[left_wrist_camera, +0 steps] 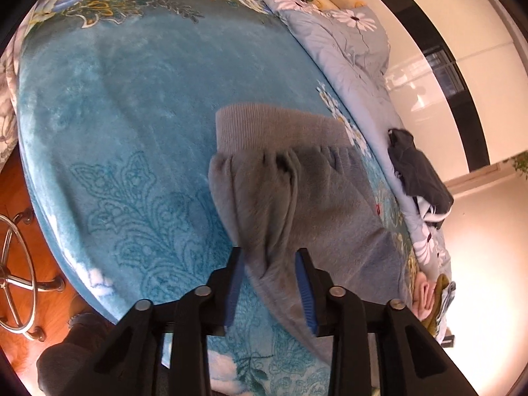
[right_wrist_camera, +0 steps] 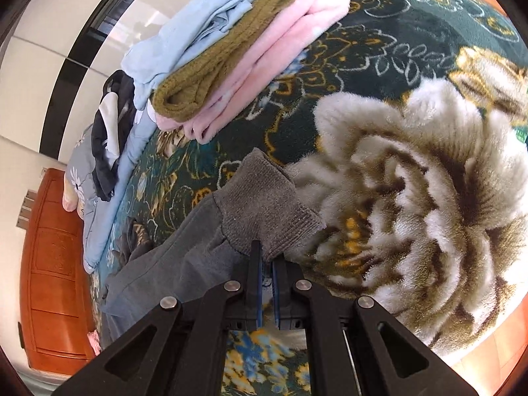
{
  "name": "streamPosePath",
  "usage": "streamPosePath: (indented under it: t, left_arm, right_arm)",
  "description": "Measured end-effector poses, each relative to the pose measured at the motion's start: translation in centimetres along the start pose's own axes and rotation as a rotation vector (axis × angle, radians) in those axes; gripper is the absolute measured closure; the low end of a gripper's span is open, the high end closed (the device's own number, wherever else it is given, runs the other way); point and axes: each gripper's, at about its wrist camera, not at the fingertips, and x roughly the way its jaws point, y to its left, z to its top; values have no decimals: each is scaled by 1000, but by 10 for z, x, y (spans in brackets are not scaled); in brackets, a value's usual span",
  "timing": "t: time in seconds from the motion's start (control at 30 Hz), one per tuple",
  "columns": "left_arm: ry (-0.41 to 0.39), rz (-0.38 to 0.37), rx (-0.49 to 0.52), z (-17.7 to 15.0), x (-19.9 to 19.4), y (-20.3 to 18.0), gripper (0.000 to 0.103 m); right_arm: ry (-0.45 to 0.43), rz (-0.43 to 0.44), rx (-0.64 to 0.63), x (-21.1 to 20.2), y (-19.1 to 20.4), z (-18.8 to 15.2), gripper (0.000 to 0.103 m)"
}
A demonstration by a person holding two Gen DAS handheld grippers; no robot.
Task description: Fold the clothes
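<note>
Grey sweatpants (left_wrist_camera: 297, 198) lie on a teal floral blanket (left_wrist_camera: 132, 132) on the bed. Their ribbed waistband (left_wrist_camera: 280, 128) points away in the left wrist view. My left gripper (left_wrist_camera: 270, 257) is open, with a raised fold of the grey fabric between its blue pads (left_wrist_camera: 305, 290). In the right wrist view my right gripper (right_wrist_camera: 267, 257) is shut on the edge of the ribbed grey cuff (right_wrist_camera: 267, 214), with the pant leg (right_wrist_camera: 171, 264) trailing left over the blanket (right_wrist_camera: 396, 198).
A stack of folded clothes, light blue, olive and pink (right_wrist_camera: 231, 49), sits on the blanket beyond the cuff. A dark garment (left_wrist_camera: 419, 171) lies on the grey floral duvet (left_wrist_camera: 346, 43) at the bed's far side. A chair base (left_wrist_camera: 16, 264) stands on the wooden floor, with a wooden cabinet (right_wrist_camera: 52, 264) nearby.
</note>
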Motion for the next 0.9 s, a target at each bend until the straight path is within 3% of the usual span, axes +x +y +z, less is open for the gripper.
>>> streamPosePath:
  t: [0.07,0.2,0.4,0.47,0.5,0.53,0.67,0.8,0.9]
  left_arm:
    - [-30,28,-53,9,0,7,48]
    - [-58,82,-138,32,15,18,48]
    - [-60,46,-252,46,37,35,50]
    - [-81,64,-245,46,37,33,72]
    - [-91,79,-236,45,38,30,75]
    - [-107,88,-225,45,38,26,90]
    - [-201,122,-180,48,22,12,93]
    - [-303,99,-189,58,-4,8,94]
    - [-340,140,-154,64,-16,11,94]
  right_arm:
    - [7,10,20,2,-3,-1,98]
    - [25,0,31,5,-3,1,98]
    - [39,-15,25,8,-1,7,98]
    - [39,-18,24,9,0,8,98]
    - [36,-20,23,9,0,8,98]
    - [34,-23,22,9,0,7,98]
    - [27,-48,8,9,3,4,98]
    - [13,-42,2,4,6,1,98]
    - [22,-23,-6,2,10,-2,98]
